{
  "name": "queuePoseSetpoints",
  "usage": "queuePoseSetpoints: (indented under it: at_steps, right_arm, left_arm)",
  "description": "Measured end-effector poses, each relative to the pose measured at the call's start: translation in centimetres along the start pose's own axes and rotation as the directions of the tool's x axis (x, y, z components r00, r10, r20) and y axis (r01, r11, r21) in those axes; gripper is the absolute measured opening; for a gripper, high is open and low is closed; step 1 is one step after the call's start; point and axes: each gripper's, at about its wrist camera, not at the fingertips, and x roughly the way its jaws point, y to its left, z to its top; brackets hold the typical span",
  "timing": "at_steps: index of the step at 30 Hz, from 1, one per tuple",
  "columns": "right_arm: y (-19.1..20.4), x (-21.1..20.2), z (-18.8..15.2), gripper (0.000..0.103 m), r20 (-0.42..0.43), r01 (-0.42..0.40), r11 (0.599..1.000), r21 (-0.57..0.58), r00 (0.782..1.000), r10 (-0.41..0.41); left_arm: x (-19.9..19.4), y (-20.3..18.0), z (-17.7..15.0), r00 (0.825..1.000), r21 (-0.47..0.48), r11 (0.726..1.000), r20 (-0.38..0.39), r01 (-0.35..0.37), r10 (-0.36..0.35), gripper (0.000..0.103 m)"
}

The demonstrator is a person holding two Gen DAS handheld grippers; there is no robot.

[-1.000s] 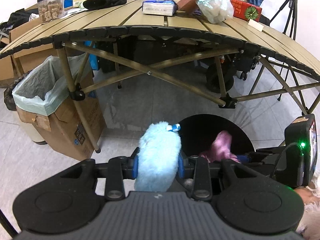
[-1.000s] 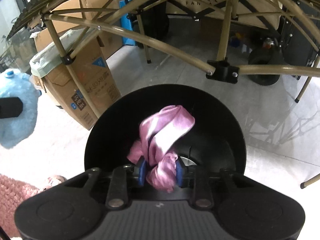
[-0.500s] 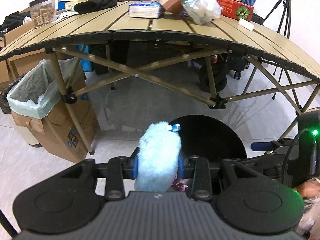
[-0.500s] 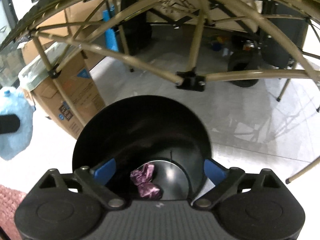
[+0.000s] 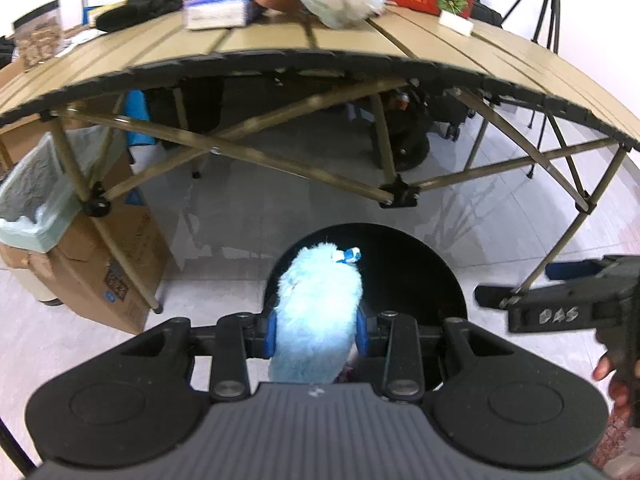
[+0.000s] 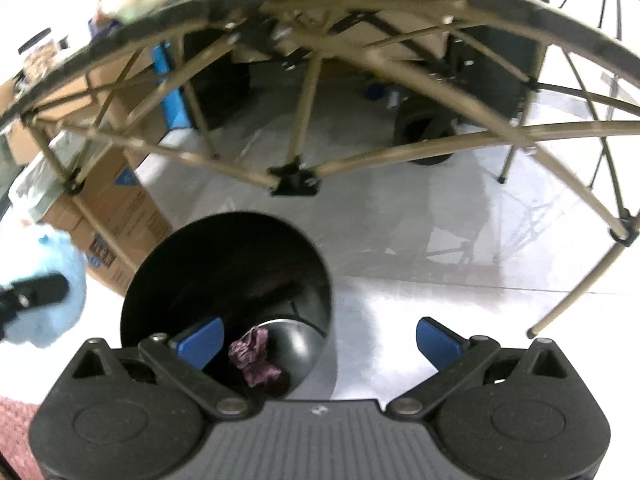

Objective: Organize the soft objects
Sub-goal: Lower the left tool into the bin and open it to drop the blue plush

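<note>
The blue plush toy (image 5: 316, 312) sits pinched between the pads of my left tool (image 5: 316, 330), fluffy body squeezed at the waist, its small tagged end pointing away from me and hanging right over the mouth of the black bin (image 5: 448, 276) on the floor. Down in that bin, in my right wrist view, the pink cloth (image 6: 254, 356) lies crumpled on the shiny bottom. My right tool (image 6: 318, 338) has just been opening and now stands spread wide with nothing between its blue pads (image 6: 200, 340), off to the right of the bin's opening. So the step in hand, as I judge it, is dropping the plush in after the cloth. To do it well I should bring the left tool squarely over the middle of the opening, not the near rim, since the toy is bulky and soft and could catch on the edge and flop onto the floor tiles (image 5: 240, 216). Lowering it a little into the mouth before spreading the pads would help, because fur tends to cling to the pads. I should also keep my right tool clear to the side so the two do not knock. The folding tabletop (image 5: 320, 40) beyond, piled with boxes and bags, plays no part here.
</note>
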Motion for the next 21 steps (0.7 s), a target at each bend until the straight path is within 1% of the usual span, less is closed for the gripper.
queuePoseSetpoints:
  at_steps: [7, 13, 18, 19, 21]
  right_arm:
    - [-2.8, -1.7, 0.7, 0.103, 0.044, 0.035, 0.996, 0.082, 0.998, -0.039]
    - [-3.5, -1.9, 0.8, 0.103, 0.048, 0.045, 0.993, 0.108, 0.998, -0.051]
    - [-3.9, -1.5, 0.9, 0.103, 0.045, 0.057, 0.991, 0.121, 0.997, -0.063]
    - [-4.0, -1.3, 0.8, 0.103, 0.039, 0.061, 0.99, 0.124, 0.997, -0.067]
    - [-3.9, -1.0, 0.7, 0.103, 0.03, 0.067, 0.99, 0.126, 0.997, -0.071]
  left_arm:
    - [3.7, -2.3, 0.6, 0.998, 0.043, 0.999, -0.062, 0.025, -0.022, 0.035]
    - [7.1, -4.0, 0.7, 0.995, 0.071, 0.997, -0.097, 0.024, -0.017, 0.035]
    - [8.9, -4.1, 0.5, 0.992, 0.074, 0.997, -0.122, 0.028, -0.019, 0.037]
    - [9.0, -4.1, 0.4, 0.991, 0.071, 0.997, -0.13, 0.036, -0.026, 0.039]
    - [9.2, -4.1, 0.3, 0.991, 0.068, 0.997, -0.133, 0.041, -0.032, 0.052]
